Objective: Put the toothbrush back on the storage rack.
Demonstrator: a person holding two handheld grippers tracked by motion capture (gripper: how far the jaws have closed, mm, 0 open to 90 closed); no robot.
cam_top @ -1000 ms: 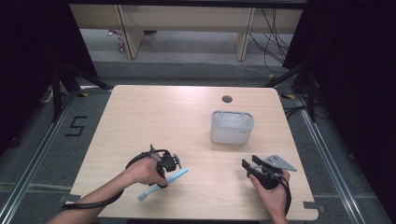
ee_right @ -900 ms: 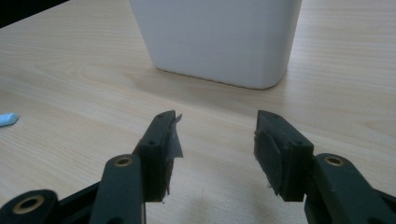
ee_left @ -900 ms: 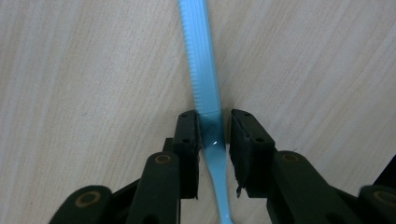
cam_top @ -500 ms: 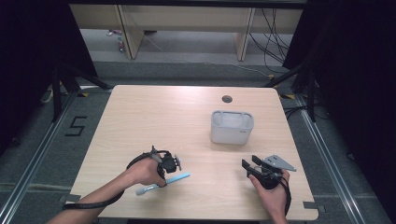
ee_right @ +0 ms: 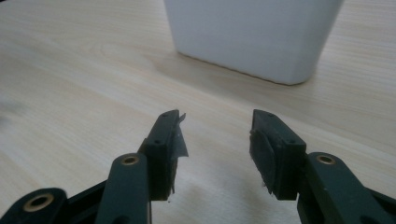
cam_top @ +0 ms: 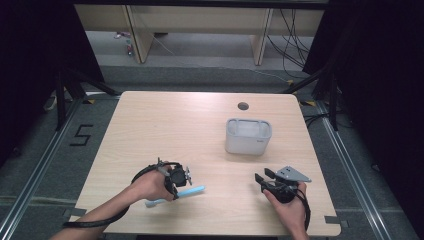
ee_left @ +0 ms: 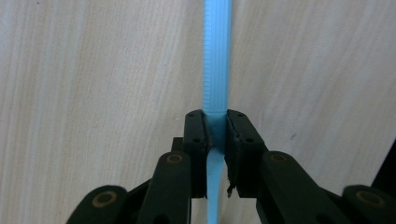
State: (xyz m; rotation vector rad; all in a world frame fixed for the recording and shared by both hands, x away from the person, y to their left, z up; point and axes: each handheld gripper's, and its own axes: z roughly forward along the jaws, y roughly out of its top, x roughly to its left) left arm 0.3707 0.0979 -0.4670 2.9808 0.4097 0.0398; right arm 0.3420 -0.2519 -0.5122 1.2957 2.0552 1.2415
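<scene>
A light blue plastic stick point(cam_top: 194, 190) with a ribbed stretch point(ee_left: 217, 56) lies low over the wooden table point(cam_top: 165, 125) near its front left. My left gripper point(cam_top: 174, 193) point(ee_left: 215, 123) is shut on it, pads pressing both sides; its jaws have just been closing on the stick. The stick's far end runs out past the jaws, its near end is hidden under the hand. My right gripper point(cam_top: 262, 175) point(ee_right: 217, 126) hovers at the front right, open with nothing between its fingers, though its jaws have just narrowed a little. It points at a white bin point(cam_top: 247, 136) point(ee_right: 252, 37).
The white bin stands right of the table's centre, with a round cable hole point(cam_top: 243, 106) behind it near the far edge. Dark floor and metal rails surround the table. A cable trails from each gripper toward the front edge.
The left gripper has closed on the blue stick, and the stick now lies flatter across the table than a second ago. The right hand has stayed where it was.
</scene>
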